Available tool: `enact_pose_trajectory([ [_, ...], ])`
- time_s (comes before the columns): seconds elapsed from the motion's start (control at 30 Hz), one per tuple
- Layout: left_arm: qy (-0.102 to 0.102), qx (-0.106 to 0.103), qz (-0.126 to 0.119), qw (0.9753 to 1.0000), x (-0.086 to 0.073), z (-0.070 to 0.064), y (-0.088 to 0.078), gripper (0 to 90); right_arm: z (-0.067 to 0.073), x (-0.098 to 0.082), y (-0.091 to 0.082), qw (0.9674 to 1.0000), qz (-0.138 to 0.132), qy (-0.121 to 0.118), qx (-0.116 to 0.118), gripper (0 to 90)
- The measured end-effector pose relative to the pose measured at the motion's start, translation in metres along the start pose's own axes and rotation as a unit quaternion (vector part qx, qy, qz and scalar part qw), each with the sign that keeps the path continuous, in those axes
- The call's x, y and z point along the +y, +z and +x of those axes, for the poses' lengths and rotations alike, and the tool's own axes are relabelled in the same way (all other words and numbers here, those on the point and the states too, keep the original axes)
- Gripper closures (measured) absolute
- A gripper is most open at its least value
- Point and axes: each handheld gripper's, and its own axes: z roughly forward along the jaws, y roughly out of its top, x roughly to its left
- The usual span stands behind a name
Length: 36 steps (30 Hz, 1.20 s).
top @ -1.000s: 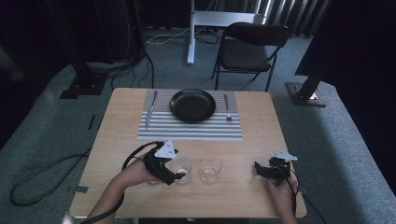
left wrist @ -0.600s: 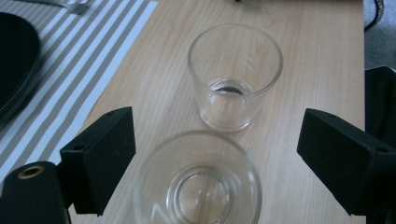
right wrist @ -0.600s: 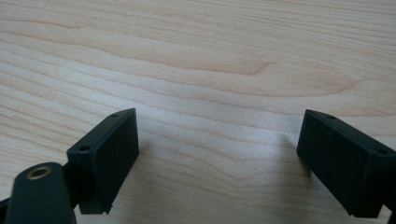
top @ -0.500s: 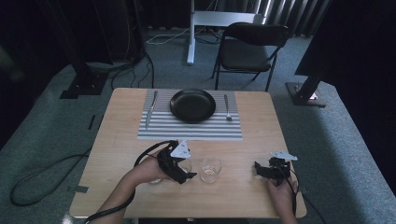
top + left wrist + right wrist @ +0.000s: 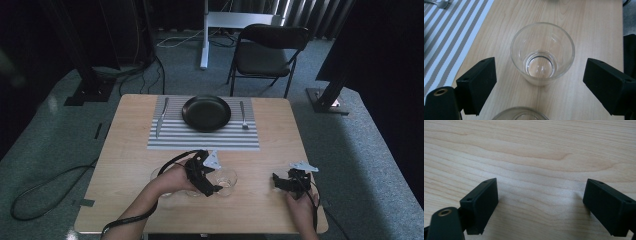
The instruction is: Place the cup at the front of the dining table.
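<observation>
On the near half of the table (image 5: 125, 150), in the high view, three clear glasses stood in a row. The left gripper (image 5: 212, 187) hung over them, its tip touching the rim of the right-hand glass (image 5: 227, 179) from about 9 o'clock. The middle glass (image 5: 192, 190) lay mostly under the hand, and the left glass (image 5: 159, 175) showed beside the forearm. Nothing could be made out inside any of them from here. At the table's 12 o'clock a black plate (image 5: 206, 112) sat bare on a striped mat (image 5: 200, 136), with a knife (image 5: 160, 117) at its 9 o'clock and a fork (image 5: 243, 115) at its 3 o'clock. The right gripper (image 5: 277, 181) rested near the table's 4 o'clock, well apart from the glasses.

In the left gripper view, the glass (image 5: 542, 53) stood upright and empty between the wide-spread jaws, neither jaw touching it. The rim of a second glass (image 5: 520, 116) peeked in at 6 o'clock, and the mat (image 5: 449, 32) ran along 10 o'clock.

In the right gripper view, the jaws stood wide apart over bare wood (image 5: 531, 152), gripping nothing.

A second earlier the left gripper had been over the left and middle glasses; it had since travelled toward 3 o'clock to the right-hand one. The right gripper and the place setting had not shifted.
</observation>
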Motion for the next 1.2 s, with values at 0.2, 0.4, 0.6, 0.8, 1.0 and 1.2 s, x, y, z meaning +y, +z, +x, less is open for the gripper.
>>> enact_pose_trajectory([
  [0.2, -0.008, 0.001, 0.021, 0.9997, 0.006, 0.001, 0.008, 11.9, 0.000, 0.000, 0.000, 1.0000, 0.000, 0.000, 0.000, 12.2],
  [0.4, -0.012, -0.005, 0.036, 0.9993, 0.009, 0.002, 0.016, 12.0, 0.000, 0.000, 0.000, 1.0000, 0.000, 0.000, 0.000, 12.2],
  [0.6, -0.023, -0.014, 0.062, 0.9977, 0.013, 0.003, 0.027, 12.0, 0.000, 0.000, 0.000, 1.0000, 0.000, 0.000, 0.000, 12.2],
  [0.8, -0.024, -0.015, 0.077, 0.9967, 0.018, 0.002, 0.034, 12.0, 0.000, 0.000, 0.000, 1.0000, 0.000, 0.000, 0.000, 12.3],
  [1.0, -0.016, -0.014, 0.085, 0.9962, 0.022, 0.000, 0.039, 14.1, 0.000, 0.000, 0.000, 1.0000, 0.000, 0.000, 0.000, 12.2],
  [1.2, -0.010, -0.007, 0.101, 0.9948, 0.025, -0.003, 0.047, 14.2, 0.000, 0.000, 0.000, 1.0000, 0.000, 0.000, 0.000, 12.2],
])
